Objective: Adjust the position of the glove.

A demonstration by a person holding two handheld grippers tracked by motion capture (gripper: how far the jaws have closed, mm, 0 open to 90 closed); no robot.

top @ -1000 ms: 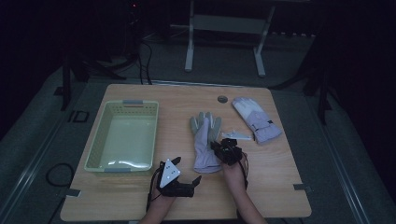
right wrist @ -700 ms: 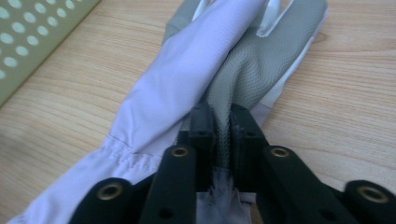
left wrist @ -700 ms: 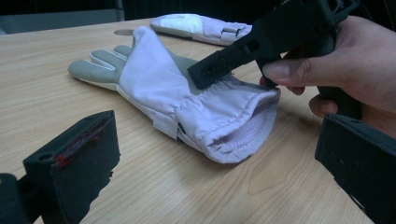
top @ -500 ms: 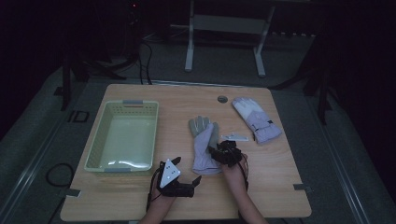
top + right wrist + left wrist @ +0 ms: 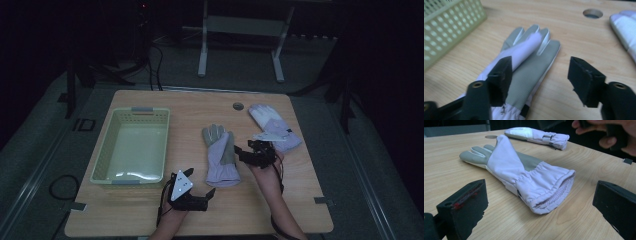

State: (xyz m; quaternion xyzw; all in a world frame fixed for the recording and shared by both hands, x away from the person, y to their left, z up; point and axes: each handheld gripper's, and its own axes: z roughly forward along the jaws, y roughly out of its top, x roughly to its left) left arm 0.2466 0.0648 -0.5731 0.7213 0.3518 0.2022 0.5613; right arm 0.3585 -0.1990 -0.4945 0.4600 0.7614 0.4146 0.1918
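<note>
A pale lilac glove (image 5: 220, 156) with a grey palm lies flat in the middle of the table, cuff toward me, a lilac flap folded over its palm (image 5: 529, 62). A second lilac glove (image 5: 274, 126) lies at the far right. My right gripper (image 5: 241, 152) hovers just right of the middle glove; its jaws have just been opening and stand open (image 5: 539, 75), pressing on nothing, with the glove below and beyond them. My left gripper (image 5: 210, 194) rests near the front edge, open (image 5: 539, 207), pointing at the glove's cuff (image 5: 549, 187).
A light green plastic basket (image 5: 105, 150) stands empty at the left of the wooden table (image 5: 300, 200). A round cable hole (image 5: 238, 106) sits near the far edge. Dark floor and a metal stand lie beyond the table.
The right gripper was shut at the glove's right edge; it has opened, let go and drawn off to the right and up. The glove shifted slightly. The left gripper stayed still.
</note>
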